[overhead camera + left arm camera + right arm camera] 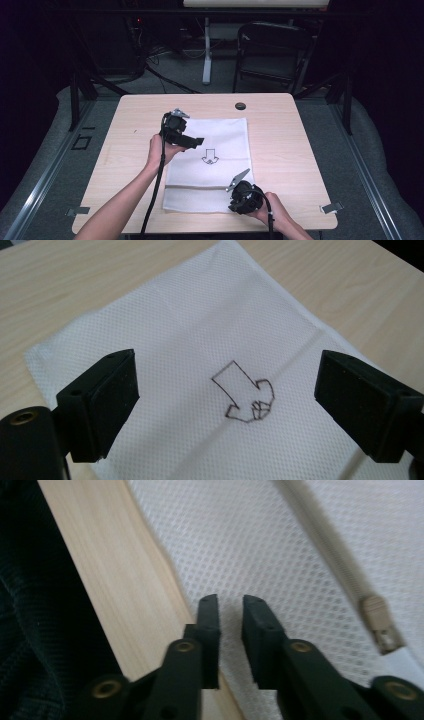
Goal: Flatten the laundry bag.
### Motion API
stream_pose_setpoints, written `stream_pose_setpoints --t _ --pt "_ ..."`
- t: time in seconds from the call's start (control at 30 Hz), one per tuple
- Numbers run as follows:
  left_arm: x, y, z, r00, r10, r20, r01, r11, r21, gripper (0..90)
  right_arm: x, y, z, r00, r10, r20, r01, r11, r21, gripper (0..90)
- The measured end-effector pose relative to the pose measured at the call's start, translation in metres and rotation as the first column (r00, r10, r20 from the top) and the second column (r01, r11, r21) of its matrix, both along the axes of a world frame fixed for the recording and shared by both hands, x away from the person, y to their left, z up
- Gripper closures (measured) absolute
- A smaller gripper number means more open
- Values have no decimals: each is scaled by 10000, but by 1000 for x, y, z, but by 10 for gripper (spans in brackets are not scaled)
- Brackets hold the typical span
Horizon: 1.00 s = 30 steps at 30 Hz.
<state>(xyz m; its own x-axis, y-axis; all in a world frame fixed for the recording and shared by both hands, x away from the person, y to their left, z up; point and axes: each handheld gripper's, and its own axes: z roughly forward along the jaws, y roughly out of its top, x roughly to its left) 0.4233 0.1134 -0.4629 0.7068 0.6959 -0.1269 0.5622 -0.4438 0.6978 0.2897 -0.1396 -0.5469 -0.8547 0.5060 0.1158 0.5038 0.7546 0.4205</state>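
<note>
1. Nearest the high camera, the right gripper [239, 184] sits at about 6 o'clock on the pale wooden table [280, 130], held in the person's right hand [272, 212] at the near edge of the white mesh zip pouch [220, 140].
2. Its black jaws stand a narrow gap apart in the right gripper view, with nothing pinched between them; they hover over the pouch's edge where fabric meets wood.
3. At 2 to 3 o'clock of those jaws, the beige zipper pull [381, 625] lies at the end of the zip line.
4. Left gripper [192, 142] is at about 10 o'clock from the right one, held in the left hand [160, 150] above the pouch's left side.
5. Its jaws are wide apart and hold nothing.
6. Between them, in the left gripper view, the printed black arrow outline [245, 397] shows on the fabric.
7. A small dark round cap [240, 106] sits on the table at 12 o'clock, just beyond the pouch.
</note>
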Motion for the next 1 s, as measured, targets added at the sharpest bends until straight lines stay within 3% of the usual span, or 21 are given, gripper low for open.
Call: stream_pose_setpoints --t 0.07,0.17,0.23,0.3,0.37,0.43,0.6,0.67,0.77,1.0 --pt "-10 4 1 9999 -101 -30 101 9998 -198 78 2 -3 5 9996 -257 153 252 9992 325 617" --pt "-26 10 1 9998 -201 54 203 9993 -321 64 6 -8 10 9968 -682 429 664 9969 420 499" --pt "-36 14 0 9996 -277 96 280 9990 -360 47 8 -8 8 9956 -795 494 778 9963 363 419" --pt "-44 18 -2 9996 -282 61 284 9990 -343 34 10 -5 7 9949 -862 525 864 9963 -20 342" --pt "-53 24 -5 9996 -285 -22 284 9984 -498 33 10 -4 6 9942 -901 591 905 9959 -39 330" --pt "-60 30 -9 9996 -269 -54 266 9989 -392 28 11 -1 5 9935 -983 573 999 9946 -266 258" --pt "-75 48 -18 9996 36 -267 -47 9991 -423 16 15 -2 0 9898 -1362 421 1382 9891 -501 252" --pt "-80 52 -19 9996 30 -287 -36 9997 -223 6 16 -2 -2 9904 -1349 298 1365 9889 -593 248" --pt "-88 58 -21 9994 148 -306 -161 9991 -396 4 17 -1 -4 9912 -1298 253 1313 9889 -692 253" --pt "-100 71 -29 9979 313 -563 -328 9991 -273 4 21 -1 -6 9923 -1200 310 1222 9893 -803 291"
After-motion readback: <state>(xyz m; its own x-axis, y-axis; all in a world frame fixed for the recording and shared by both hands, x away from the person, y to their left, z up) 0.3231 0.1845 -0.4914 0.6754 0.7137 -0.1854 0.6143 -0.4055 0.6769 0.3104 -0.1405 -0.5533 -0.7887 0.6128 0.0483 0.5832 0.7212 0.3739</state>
